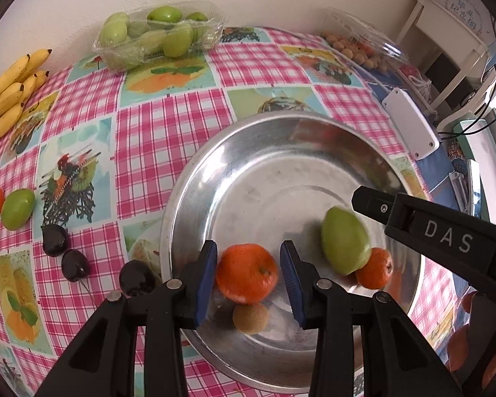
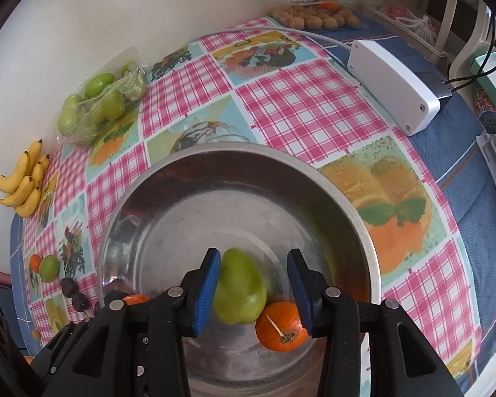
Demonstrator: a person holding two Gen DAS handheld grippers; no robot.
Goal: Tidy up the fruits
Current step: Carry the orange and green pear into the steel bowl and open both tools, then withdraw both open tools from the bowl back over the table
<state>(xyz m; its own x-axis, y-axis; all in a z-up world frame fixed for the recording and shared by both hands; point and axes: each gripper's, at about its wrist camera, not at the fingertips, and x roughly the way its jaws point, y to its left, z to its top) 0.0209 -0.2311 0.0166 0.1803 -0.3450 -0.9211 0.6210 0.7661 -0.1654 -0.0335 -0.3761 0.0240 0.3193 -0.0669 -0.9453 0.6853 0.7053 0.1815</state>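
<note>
Left gripper (image 1: 248,279): blue fingers (image 1: 204,284) straddle a tangerine (image 1: 246,273), left pad touching its skin, right pad a sliver off; whether it is pinched, I cannot tell. Right gripper (image 2: 254,289): fingers spread, a green fruit (image 2: 240,289) loose between them, leaning on a second tangerine (image 2: 282,326). All sit inside the steel basin (image 1: 281,132), beside a small brown fruit (image 1: 250,318). Outside it on the checked surface (image 1: 168,125): cherries (image 1: 54,240), bananas (image 1: 10,92), a tub of green fruit (image 1: 158,36).

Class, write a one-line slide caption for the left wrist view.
Left gripper straddles an orange inside the steel bowl.
</note>
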